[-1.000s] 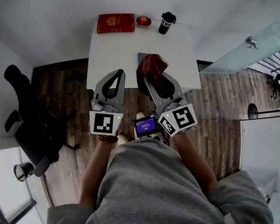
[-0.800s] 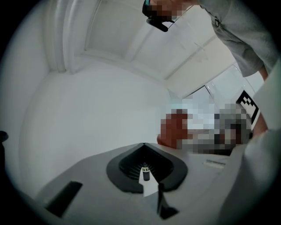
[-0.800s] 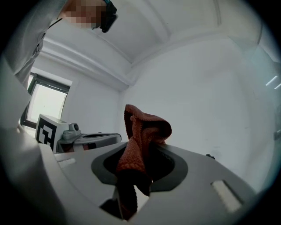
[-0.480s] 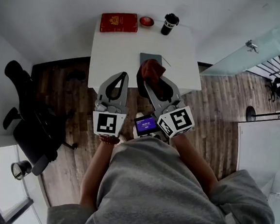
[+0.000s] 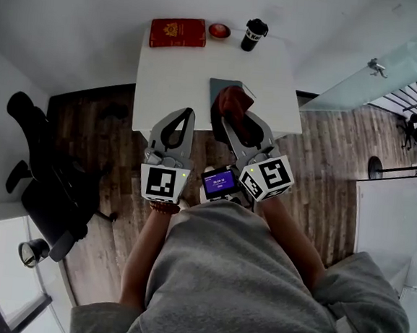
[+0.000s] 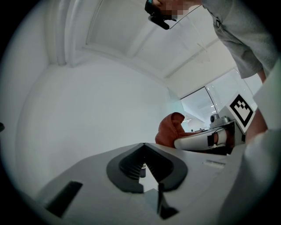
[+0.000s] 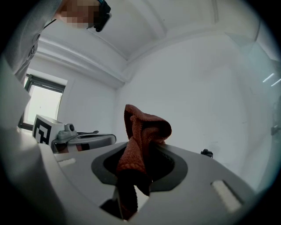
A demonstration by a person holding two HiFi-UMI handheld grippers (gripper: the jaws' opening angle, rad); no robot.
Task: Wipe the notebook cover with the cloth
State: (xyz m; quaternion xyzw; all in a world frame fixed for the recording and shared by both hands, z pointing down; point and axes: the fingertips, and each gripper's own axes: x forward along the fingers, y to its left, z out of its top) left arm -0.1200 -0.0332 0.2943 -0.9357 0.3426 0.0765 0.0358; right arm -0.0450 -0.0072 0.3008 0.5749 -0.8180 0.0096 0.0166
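The right gripper clamps the cloth over the grey notebook at frame centre, the left gripper is closed and empty, and the wiping itself appears still to do.

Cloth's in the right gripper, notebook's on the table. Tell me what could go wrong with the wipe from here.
1. The cloth is pinched in a bunch by the right hand-held gripper. Its hard jaw tips could scrape the notebook cover instead of the cloth wiping it.
2. The left hand-held gripper is shut and beside the notebook, not on it. Unpinned, the notebook may slide across the table during the wipe.
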